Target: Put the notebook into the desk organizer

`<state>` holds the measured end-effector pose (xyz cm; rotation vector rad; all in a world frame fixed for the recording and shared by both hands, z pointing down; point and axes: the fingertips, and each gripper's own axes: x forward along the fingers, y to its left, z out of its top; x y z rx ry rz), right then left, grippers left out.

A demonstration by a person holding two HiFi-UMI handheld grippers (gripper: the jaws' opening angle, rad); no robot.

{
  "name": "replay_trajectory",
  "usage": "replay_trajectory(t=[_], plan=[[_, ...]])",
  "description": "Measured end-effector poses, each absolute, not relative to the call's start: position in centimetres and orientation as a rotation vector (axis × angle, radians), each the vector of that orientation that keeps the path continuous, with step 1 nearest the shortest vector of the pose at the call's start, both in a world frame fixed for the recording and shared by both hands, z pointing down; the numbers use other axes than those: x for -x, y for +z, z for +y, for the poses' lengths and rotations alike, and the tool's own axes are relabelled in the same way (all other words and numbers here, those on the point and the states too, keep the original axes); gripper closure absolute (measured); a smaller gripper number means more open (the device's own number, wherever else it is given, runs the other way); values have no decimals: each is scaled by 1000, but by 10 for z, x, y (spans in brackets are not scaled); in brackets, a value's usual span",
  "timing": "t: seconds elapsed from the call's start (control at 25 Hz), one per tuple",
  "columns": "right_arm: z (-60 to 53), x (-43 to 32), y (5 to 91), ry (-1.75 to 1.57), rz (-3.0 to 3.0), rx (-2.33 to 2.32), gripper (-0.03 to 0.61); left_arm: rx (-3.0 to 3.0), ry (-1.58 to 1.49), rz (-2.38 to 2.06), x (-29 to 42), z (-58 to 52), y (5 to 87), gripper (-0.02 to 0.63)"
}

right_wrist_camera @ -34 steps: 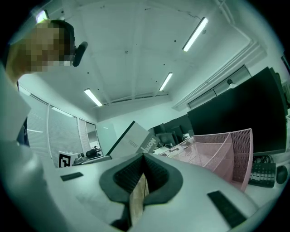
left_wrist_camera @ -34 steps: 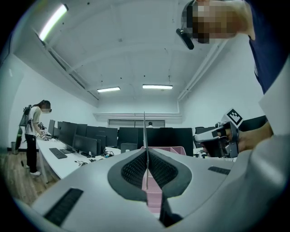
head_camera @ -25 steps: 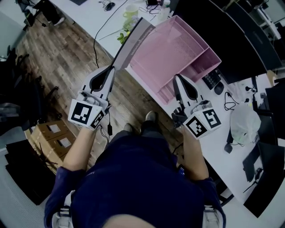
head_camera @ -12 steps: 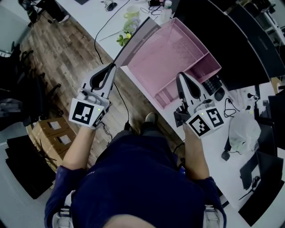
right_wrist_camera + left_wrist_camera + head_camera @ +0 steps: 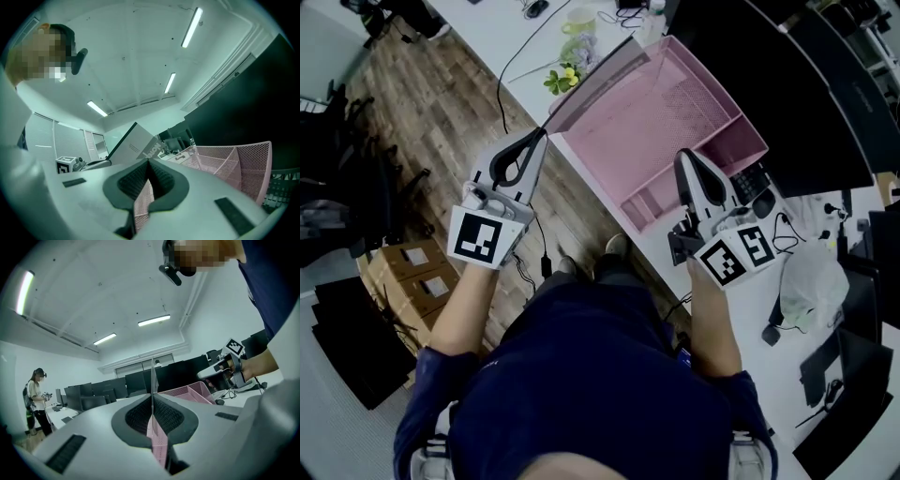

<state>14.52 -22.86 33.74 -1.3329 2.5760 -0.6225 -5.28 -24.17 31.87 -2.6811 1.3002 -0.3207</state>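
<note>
**Notebook held at the organizer's rim, not yet inside**

The notebook (image 5: 598, 82) is a thin grey thing, up off the desk and standing on edge. It runs along the left rim of the pink mesh desk organizer (image 5: 661, 127), from that rim's near corner toward the far one. None of it sits in a compartment that I can see. The left gripper (image 5: 544, 136) has it by the near end. In the left gripper view its fingers (image 5: 136, 416) are pressed flat on the notebook's edge, which rises as a fine line between them.

Across the organizer, the right gripper (image 5: 686, 157) hangs over the near end, about where the divider splits the big compartment from the narrow ones. Its fingers (image 5: 164, 180) meet at the tips. Pink mesh shows through the slot behind them, but I can't tell whether they touch it. From that side the notebook's pale cover (image 5: 136, 143) leans up to the left of the organizer's walls.

The organizer lies on a white desk (image 5: 741, 272). A dark keypad (image 5: 748, 171) is just beside its right corner, and a crumpled plastic bag (image 5: 811, 281) lies further right. A pale cup (image 5: 578, 21) and a small yellow flower sprig (image 5: 562, 77) sit beyond the left rim. Wooden floor (image 5: 431, 122) shows to the left.
</note>
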Motion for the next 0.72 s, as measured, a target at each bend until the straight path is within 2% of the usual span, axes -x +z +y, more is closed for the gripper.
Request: replay_trajectory(t=[0.72], plan=[[-244, -157, 357, -689, 2571, 1310, 574, 2421, -559, 1165, 28, -262, 331, 580]])
